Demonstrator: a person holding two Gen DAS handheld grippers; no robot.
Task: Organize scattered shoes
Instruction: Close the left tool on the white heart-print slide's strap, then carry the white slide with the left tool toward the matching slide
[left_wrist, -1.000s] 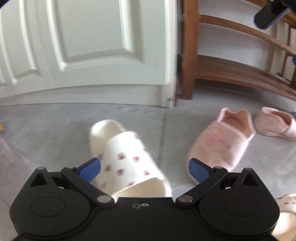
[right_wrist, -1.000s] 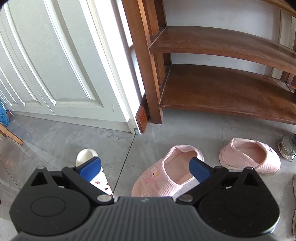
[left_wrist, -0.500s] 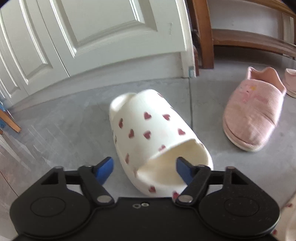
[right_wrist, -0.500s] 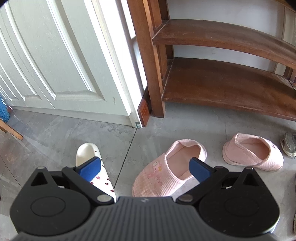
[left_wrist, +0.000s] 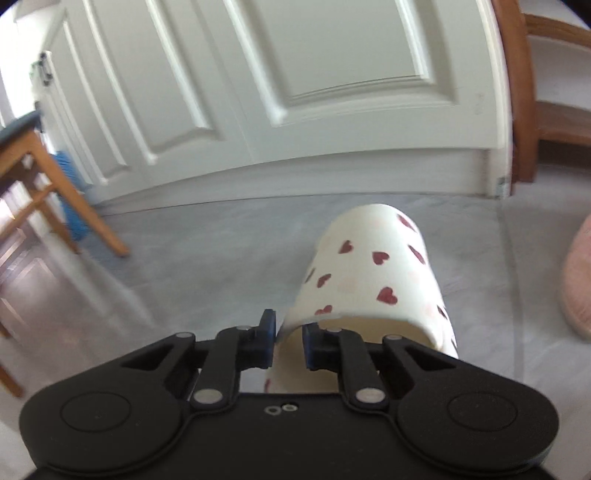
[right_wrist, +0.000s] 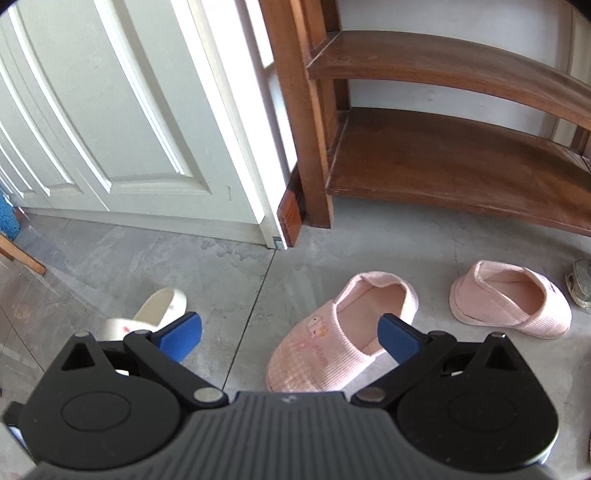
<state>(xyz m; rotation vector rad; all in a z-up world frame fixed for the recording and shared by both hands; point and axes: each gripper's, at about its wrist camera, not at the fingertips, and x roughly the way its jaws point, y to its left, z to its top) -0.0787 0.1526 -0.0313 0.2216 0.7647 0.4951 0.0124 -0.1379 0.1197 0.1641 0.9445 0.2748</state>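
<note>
A cream slipper with red hearts (left_wrist: 373, 273) fills the middle of the left wrist view, and my left gripper (left_wrist: 288, 339) is shut on the left edge of its strap. In the right wrist view the same cream slipper (right_wrist: 155, 314) shows blurred at the lower left. My right gripper (right_wrist: 288, 332) hangs open above the floor with nothing between its fingers. Just beyond it lies a pink slipper (right_wrist: 343, 332), and a second pink slipper (right_wrist: 509, 299) lies further right. The wooden shoe rack (right_wrist: 461, 166) stands behind them with bare shelves.
A white panelled door (right_wrist: 122, 122) closes the left side. A wooden chair leg (left_wrist: 88, 214) and something blue (left_wrist: 70, 199) stand at the far left. A grey shoe (right_wrist: 581, 282) peeks in at the right edge. The floor is grey tile (right_wrist: 221, 273).
My left gripper went from open around the heart slipper to shut on its strap edge, and the view swung left. The right gripper stayed open and barely moved.
</note>
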